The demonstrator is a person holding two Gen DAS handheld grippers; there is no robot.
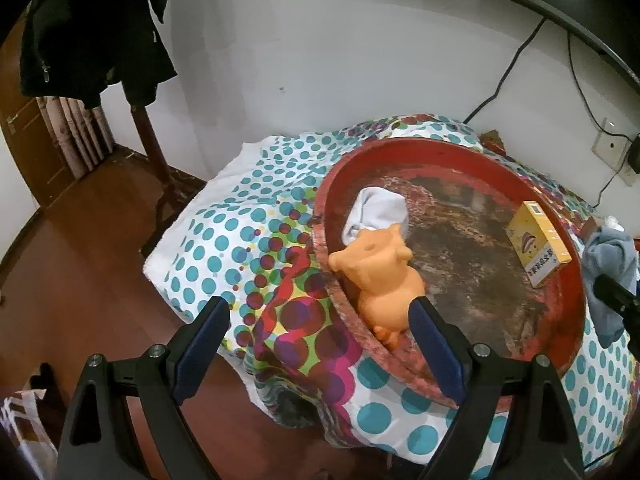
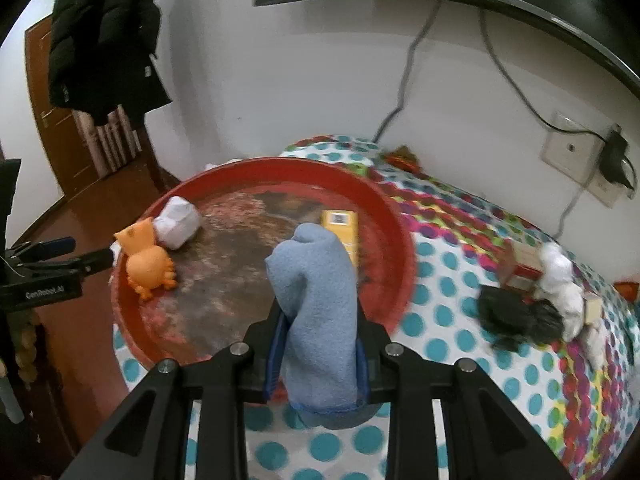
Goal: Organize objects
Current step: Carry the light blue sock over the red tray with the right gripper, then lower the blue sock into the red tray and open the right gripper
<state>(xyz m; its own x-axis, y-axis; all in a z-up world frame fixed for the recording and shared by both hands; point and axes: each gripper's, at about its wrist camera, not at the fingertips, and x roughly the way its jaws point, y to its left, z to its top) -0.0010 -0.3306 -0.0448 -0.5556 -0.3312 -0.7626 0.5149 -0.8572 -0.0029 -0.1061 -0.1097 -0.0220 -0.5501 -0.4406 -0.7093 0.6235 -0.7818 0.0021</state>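
A round red tray [image 1: 560,312] [image 2: 384,216] lies on a table under a dotted cloth [image 1: 248,240] [image 2: 460,308]. In the tray are an orange toy animal [image 1: 380,276] [image 2: 148,258], a white rolled sock [image 1: 378,210] [image 2: 178,222] and a yellow box [image 1: 534,246] [image 2: 340,226]. My left gripper [image 1: 320,316] is open and empty at the tray's near left rim, just short of the toy. My right gripper [image 2: 320,344] is shut on a blue cloth [image 2: 316,304] [image 1: 610,268], held above the tray's near edge.
On the dotted cloth right of the tray lie a black cloth [image 2: 516,320], white rolled cloths [image 2: 560,284] and small boxes [image 2: 520,264]. A dark coat [image 1: 92,28] hangs at the back left. A wall socket with cables [image 2: 576,152] is behind. Wooden floor [image 1: 80,272] lies left of the table.
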